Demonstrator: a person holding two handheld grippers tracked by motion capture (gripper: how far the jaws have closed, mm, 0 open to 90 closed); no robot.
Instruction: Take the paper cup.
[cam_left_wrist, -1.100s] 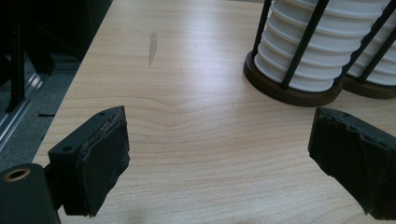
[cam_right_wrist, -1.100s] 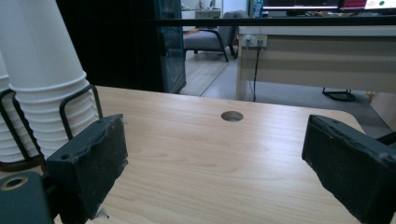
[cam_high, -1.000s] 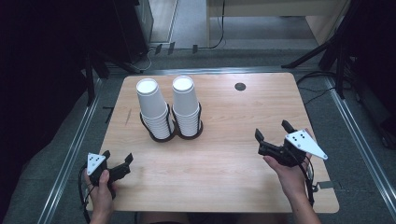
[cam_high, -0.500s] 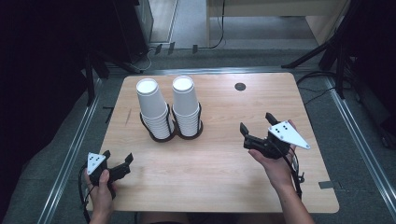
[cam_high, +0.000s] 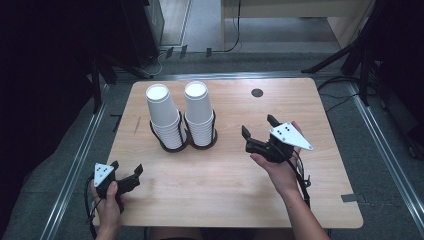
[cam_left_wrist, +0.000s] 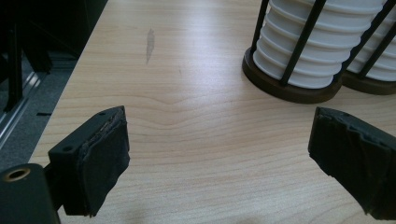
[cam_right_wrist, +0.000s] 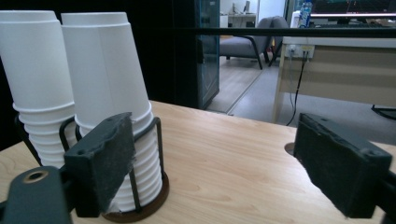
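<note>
Here, left to right:
Left gripper: fingers apart, empty, low over the worktop's near-left corner.
Left cup stack: upside-down white paper cups in a black wire holder, mid-left of the worktop.
Right cup stack: same kind, touching the left holder.
Right gripper: fingers spread wide, empty, right of the stacks, aimed at them.
Round grommet: far edge.

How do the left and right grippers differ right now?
The left gripper sits at the table's near left corner, well short of the cup stacks; the right gripper is farther in, level with the stacks' holder. The left gripper's camera looks down on the holder's base; the right gripper's looks level at the stacks. Both are open and hold nothing.
</note>
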